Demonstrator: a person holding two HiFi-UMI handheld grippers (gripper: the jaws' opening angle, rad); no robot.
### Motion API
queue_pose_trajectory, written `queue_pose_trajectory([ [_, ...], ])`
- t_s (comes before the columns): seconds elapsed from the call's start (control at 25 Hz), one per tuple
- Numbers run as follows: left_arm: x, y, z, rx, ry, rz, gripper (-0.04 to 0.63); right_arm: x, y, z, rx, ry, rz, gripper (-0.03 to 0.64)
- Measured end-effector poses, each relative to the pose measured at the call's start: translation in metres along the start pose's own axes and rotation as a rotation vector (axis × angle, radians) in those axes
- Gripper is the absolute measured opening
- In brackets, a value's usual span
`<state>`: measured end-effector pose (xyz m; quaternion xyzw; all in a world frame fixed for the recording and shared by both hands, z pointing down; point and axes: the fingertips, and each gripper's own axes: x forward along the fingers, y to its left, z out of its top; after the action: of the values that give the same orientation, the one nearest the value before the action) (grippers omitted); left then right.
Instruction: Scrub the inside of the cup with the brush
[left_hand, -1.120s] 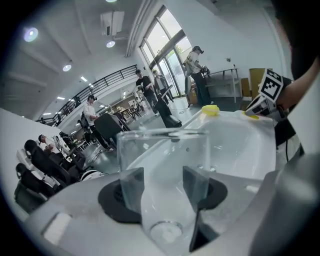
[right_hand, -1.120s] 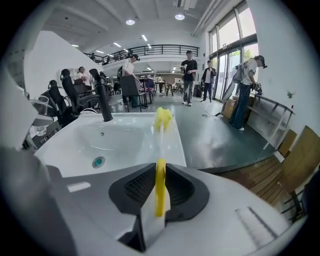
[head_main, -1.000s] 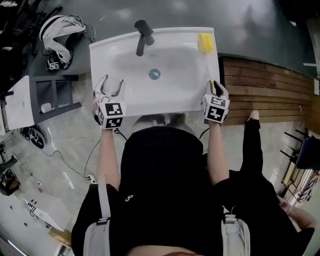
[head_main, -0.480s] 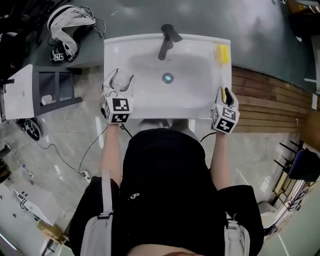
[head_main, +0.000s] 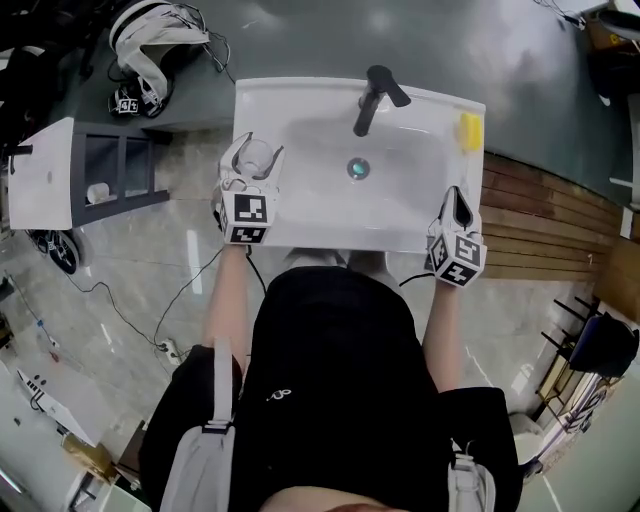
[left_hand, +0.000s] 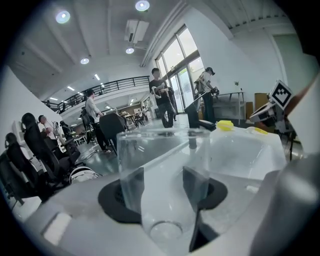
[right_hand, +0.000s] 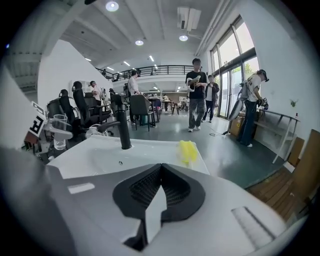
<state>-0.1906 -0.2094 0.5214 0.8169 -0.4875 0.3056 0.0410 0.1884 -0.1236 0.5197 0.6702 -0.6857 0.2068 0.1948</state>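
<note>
A clear cup (head_main: 256, 157) sits between the jaws of my left gripper (head_main: 253, 150), over the left rim of the white sink (head_main: 300, 228). In the left gripper view both pads press the cup (left_hand: 162, 170) at its sides, and my left gripper (left_hand: 162, 182) is shut on it. The yellow brush (head_main: 468, 129) lies on the sink's right rear corner. My right gripper (head_main: 457, 192) hangs at the right rim, short of the brush head (right_hand: 188, 150). Its jaws have just been closing, and my right gripper (right_hand: 160, 167) is shut with nothing visible between them.
A black faucet (head_main: 375, 98) stands at the back of the basin, with the drain (head_main: 357, 168) in the middle. A grey and white side unit (head_main: 45, 185) stands left of the sink and wooden planking (head_main: 540, 215) right of it. People stand in the background.
The head view has swung, so the sink sits further right in the picture. My right gripper's jaws have closed, empty. The left gripper still holds the cup at the sink's left rim.
</note>
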Motion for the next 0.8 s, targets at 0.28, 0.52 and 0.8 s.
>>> queue_pose_trajectory([
  [0.28, 0.007, 0.019, 0.009, 0.002, -0.066, -0.029, 0.267, 0.001, 0.034, 0.014, 0.017, -0.042, 0.047, -0.006],
  [0.52, 0.015, 0.029, 0.011, -0.029, -0.117, -0.063, 0.267, -0.001, 0.056, 0.019, 0.011, -0.048, 0.052, -0.006],
  [0.8, 0.033, 0.038, 0.015, -0.066, -0.164, -0.089, 0.267, -0.004, 0.067, 0.019, -0.010, -0.037, 0.043, -0.005],
])
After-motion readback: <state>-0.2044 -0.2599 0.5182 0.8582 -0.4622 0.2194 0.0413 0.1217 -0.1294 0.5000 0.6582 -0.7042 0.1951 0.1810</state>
